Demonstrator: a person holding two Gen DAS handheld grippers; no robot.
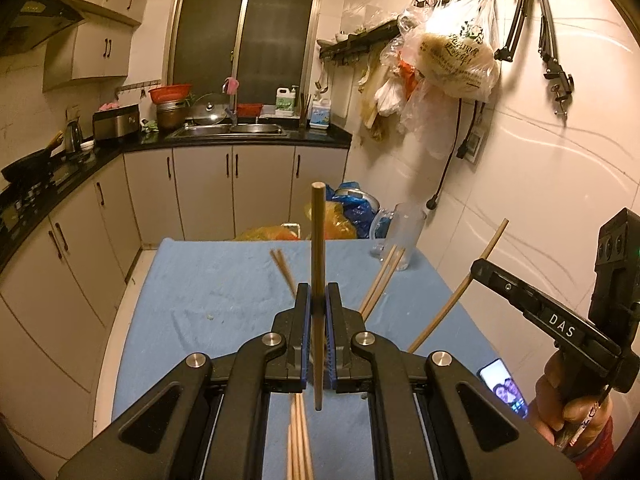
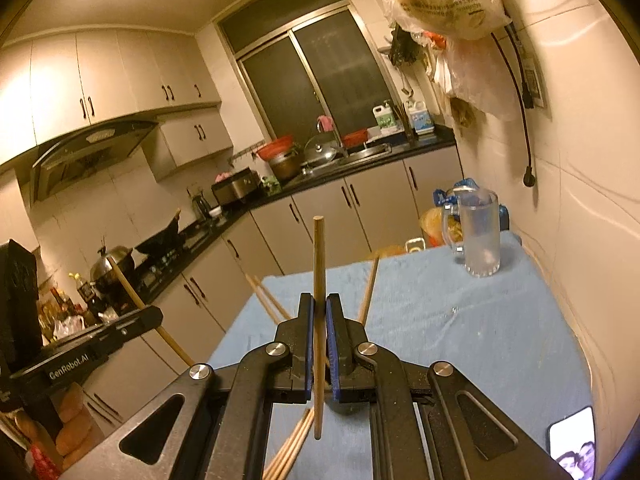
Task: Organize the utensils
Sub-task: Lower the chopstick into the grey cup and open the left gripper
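A blue cloth (image 1: 224, 292) covers the table below and ahead of both grippers, running out to a far edge where the kitchen cabinets begin. On it, ahead and to the right of the right gripper near the wall, a clear glass mug (image 2: 478, 232) stands upright; the left wrist view shows it ahead and to the right as well.

The left gripper (image 1: 318, 300) is held level above the near half of the cloth, pointing at the far edge. Its blue-padded jaws are pressed nearly together, pinching one upright chopstick (image 1: 318, 264) near the middle, so the stick rises above the jaws and hangs below them. The right hand (image 1: 576, 396) shows to this gripper's right, wrapped around the black handle of the other tool.

The right gripper (image 2: 319, 312) is raised over the near part of the cloth, tilted a little so the room leans, and it too is clamped on a single chopstick (image 2: 319, 292), close to vertical, with both ends free. To its left, the left gripper's body carries its stick at a slant.

Loose chopsticks (image 1: 378, 280) lie on the cloth just ahead of the left gripper's tips, fanning left and right, and more lie under its body near the cloth's near edge. A lit phone (image 2: 572, 446) rests low and to the right of the right gripper.
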